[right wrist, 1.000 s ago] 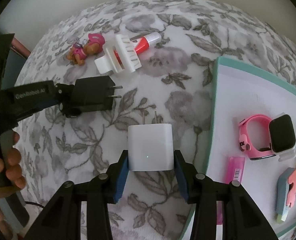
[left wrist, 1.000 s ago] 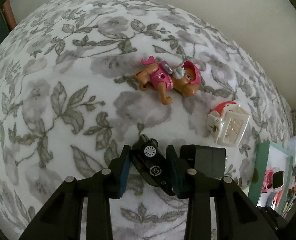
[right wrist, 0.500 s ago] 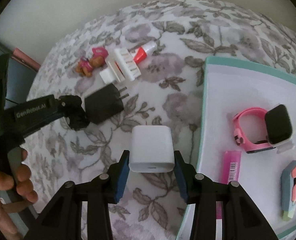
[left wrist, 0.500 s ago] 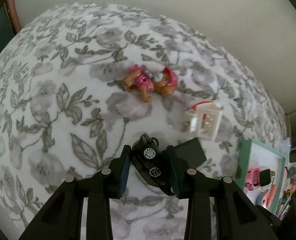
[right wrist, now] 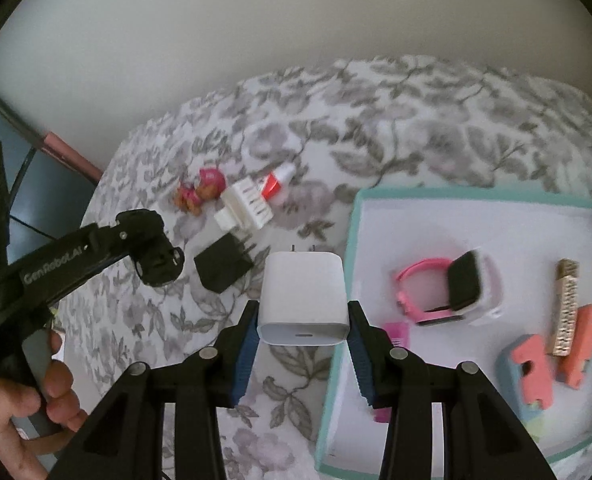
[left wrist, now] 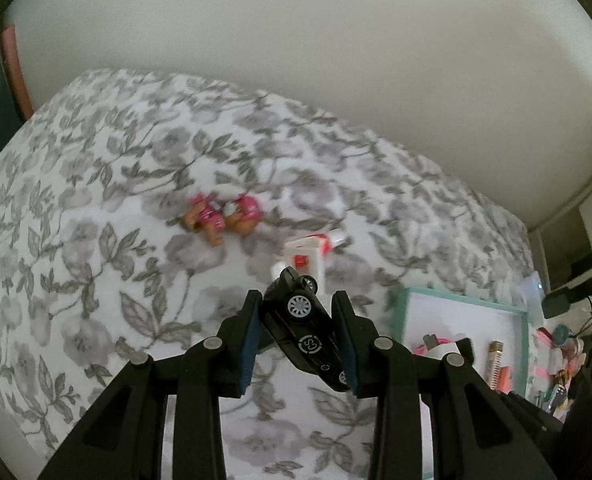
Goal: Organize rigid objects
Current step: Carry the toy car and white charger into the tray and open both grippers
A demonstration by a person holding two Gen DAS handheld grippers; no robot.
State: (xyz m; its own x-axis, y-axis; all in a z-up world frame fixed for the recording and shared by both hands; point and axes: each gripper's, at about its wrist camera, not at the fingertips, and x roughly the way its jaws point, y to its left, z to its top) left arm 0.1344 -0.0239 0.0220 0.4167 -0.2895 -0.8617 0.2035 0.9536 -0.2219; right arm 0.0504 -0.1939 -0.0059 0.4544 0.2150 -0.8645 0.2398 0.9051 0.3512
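Left gripper (left wrist: 299, 334) pinches a black toy car (left wrist: 301, 326), tilted nose-up between the pads, clear of the floral bedspread (left wrist: 96, 200). Right wrist view shows what the left cannot: the person's hand (right wrist: 24, 396) on that tool's handle, with the car only a dark lump at its tip.

On the bedspread: pink toy pup (right wrist: 200, 192), white comb-like piece (right wrist: 246, 206) over a red-white tube (right wrist: 276, 180), black plug adapter (right wrist: 224, 266) just below them. The adapter does not show in the left view.

Right gripper (right wrist: 301, 330) clamps a white charger block (right wrist: 301, 294), prongs pointing away, held over the bedspread just beside the teal tray (right wrist: 335, 360) edge.

Tray contents read clearly only from the right: pink watch (right wrist: 439, 290), pink packet (right wrist: 395, 334) partly hidden, coral-blue blocks (right wrist: 535, 364), glittery strip (right wrist: 565, 308).
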